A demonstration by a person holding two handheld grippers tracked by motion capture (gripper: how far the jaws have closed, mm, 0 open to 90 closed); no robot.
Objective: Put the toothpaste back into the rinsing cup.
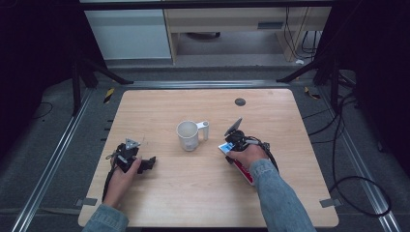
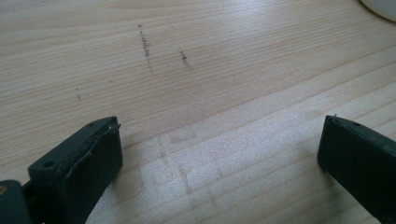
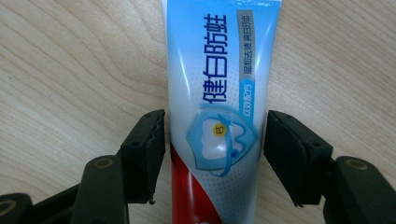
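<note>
Pale wooden worktop (image 1: pixel 169 198), with a white mug (image 1: pixel 187 135) upright near the middle, handle toward the right tongs (image 3: pixel 212 154). Nothing between mug and tube. Flat on the worktop right of the mug, under the right hand: a toothpaste tube (image 3: pixel 219 102), blue and white with a red end, a tooth emblem and Chinese lettering. Right tongs straddling it, half closed, slim gaps either side. Left tongs (image 2: pixel 219 154) wide open, empty, over bare wood.

Wide-apart left gripper (image 2: pixel 219 158) jaws over scuffed wooden table (image 2: pixel 196 70)
</note>
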